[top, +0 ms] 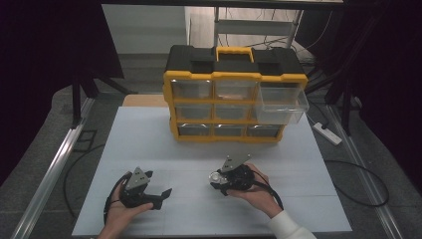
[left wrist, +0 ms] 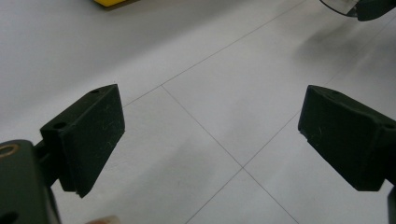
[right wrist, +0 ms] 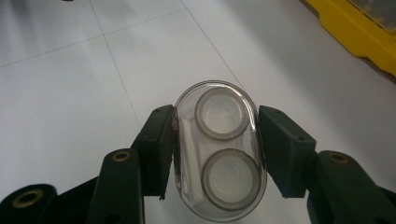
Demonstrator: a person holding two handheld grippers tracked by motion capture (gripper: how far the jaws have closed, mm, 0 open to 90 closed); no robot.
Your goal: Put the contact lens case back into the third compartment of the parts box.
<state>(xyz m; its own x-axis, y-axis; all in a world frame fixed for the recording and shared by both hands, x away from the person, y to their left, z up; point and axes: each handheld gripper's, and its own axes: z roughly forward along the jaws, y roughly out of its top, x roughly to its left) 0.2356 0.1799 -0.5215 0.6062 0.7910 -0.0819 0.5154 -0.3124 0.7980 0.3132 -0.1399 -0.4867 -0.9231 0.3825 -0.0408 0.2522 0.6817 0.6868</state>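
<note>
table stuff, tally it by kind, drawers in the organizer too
grippers: 2, left gripper and right gripper
clear oval case: 1
yellow and black organizer: 1
clear drawers: 9, one pulled-out drawer at top right
total: 13

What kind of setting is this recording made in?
Probably a lab or recording rig, not a home: a white table framed by metal rails, dark curtains around it, and a yellow-and-black drawer organizer set up as a prop.

Drawer cabinet (top: 234, 94) stands at counter's (top: 149, 134) far edge, upper-right drawer (top: 280, 103) pulled out. Before cabinet: lens case (right wrist: 219, 149) between right gripper's (top: 221, 180) jaws; left gripper (top: 160, 195) farther left, nearer counter's front edge.
</note>
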